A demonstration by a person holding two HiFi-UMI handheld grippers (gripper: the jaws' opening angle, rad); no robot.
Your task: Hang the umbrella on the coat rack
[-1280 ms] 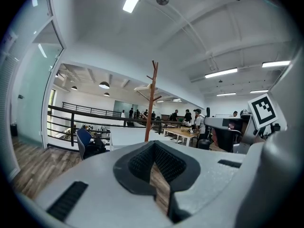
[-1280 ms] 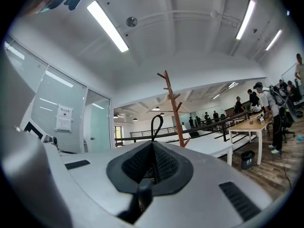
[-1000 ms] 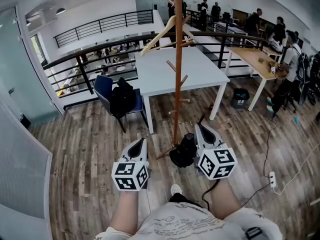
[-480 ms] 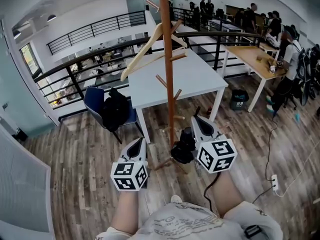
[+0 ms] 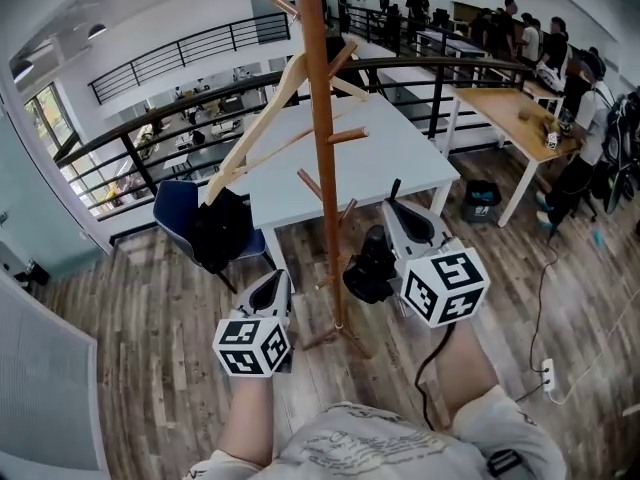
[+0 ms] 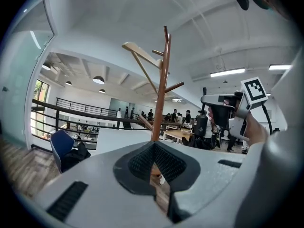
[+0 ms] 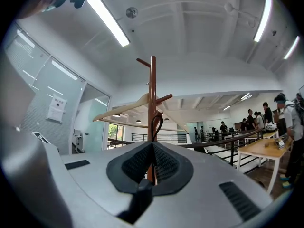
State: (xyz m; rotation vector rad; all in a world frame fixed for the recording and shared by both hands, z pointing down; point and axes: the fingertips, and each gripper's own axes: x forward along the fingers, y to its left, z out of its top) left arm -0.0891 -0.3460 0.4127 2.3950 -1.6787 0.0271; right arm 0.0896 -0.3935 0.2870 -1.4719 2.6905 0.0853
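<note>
The brown wooden coat rack stands straight ahead, with a pale wooden hanger on its upper pegs. My right gripper is just right of the pole, shut on a black folded umbrella that hangs under it. The umbrella's strap loop sticks out past the jaw tips in front of the pole. My left gripper is lower and to the left of the pole, shut with nothing in it. From the left gripper view the rack rises ahead and the umbrella shows at the right.
A white table stands behind the rack. A blue chair with a black bag is at the left, a black railing beyond it. A wooden desk and several people are at the back right. A cable and power strip lie on the floor.
Both grippers have moved forward toward the rack, which now stands nearer and larger. The right gripper has risen with the umbrella, beside the pole.
</note>
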